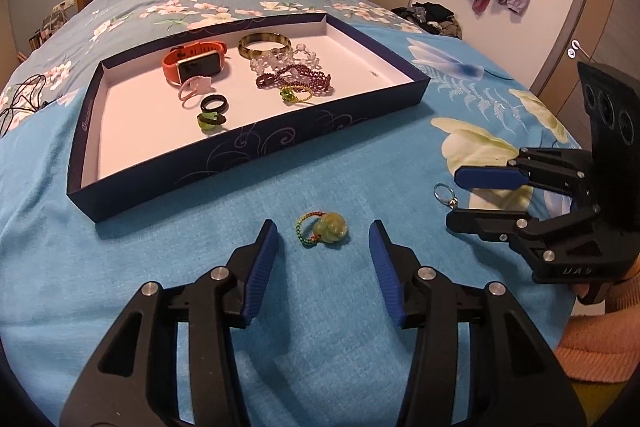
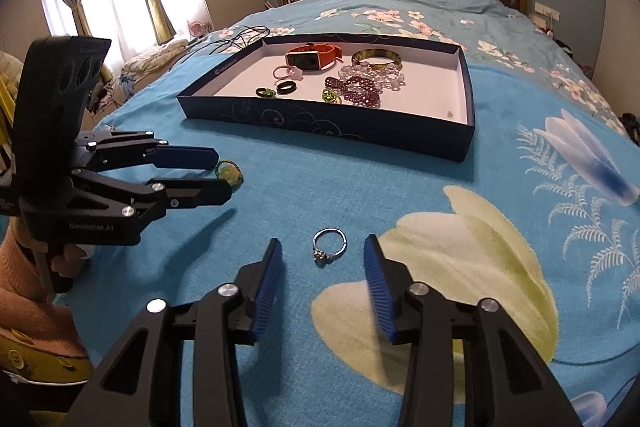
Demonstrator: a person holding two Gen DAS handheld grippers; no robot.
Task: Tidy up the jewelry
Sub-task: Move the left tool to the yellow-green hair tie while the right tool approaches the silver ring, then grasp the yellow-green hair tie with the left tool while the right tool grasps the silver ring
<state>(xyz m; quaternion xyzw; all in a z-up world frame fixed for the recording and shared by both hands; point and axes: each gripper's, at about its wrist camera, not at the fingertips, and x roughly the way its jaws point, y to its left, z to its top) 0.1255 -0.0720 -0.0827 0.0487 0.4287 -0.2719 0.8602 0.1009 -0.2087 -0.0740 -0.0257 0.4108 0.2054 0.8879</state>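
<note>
Lining up two pickups here: the left hand-held gripper (image 1: 323,241) sits spread wide around the green bead ring (image 1: 323,229) on the bed's blue blanket (image 1: 320,307), and the right hand-held gripper (image 2: 322,261) is spread around the silver ring (image 2: 329,247). Both rings lie near, short of the box tray (image 1: 248,155). I'd drop low, close slowly on the bands so they don't flip, then lift.
</note>
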